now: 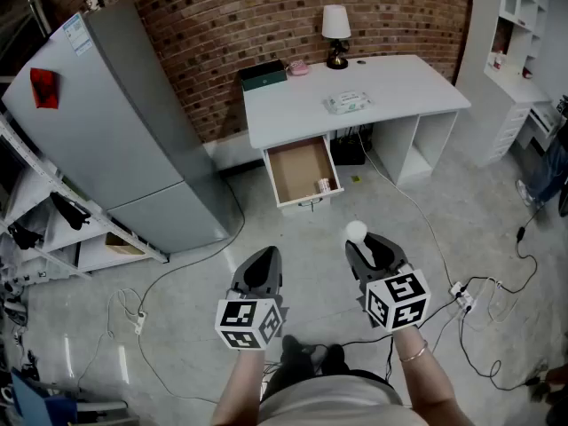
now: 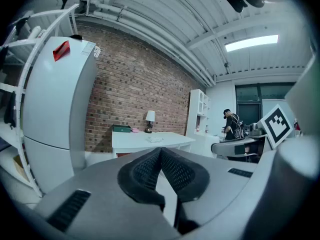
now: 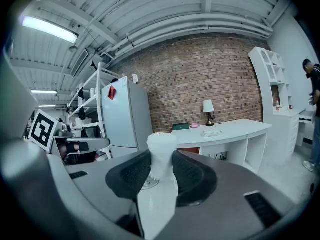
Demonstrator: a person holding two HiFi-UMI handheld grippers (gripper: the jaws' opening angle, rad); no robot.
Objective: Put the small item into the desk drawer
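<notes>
My right gripper is shut on a small white bottle, whose rounded cap sticks out past the pads. My left gripper is shut with nothing between its black ribbed pads. Both hang above the floor, well short of the white desk. Under the desk's left part the drawer stands pulled out, with a small item lying at its front right corner.
A grey fridge stands left of the desk, with a wire shelf rack beside it. On the desk sit a lamp, a green box and a wipes pack. Cables and a power strip trail across the floor at right.
</notes>
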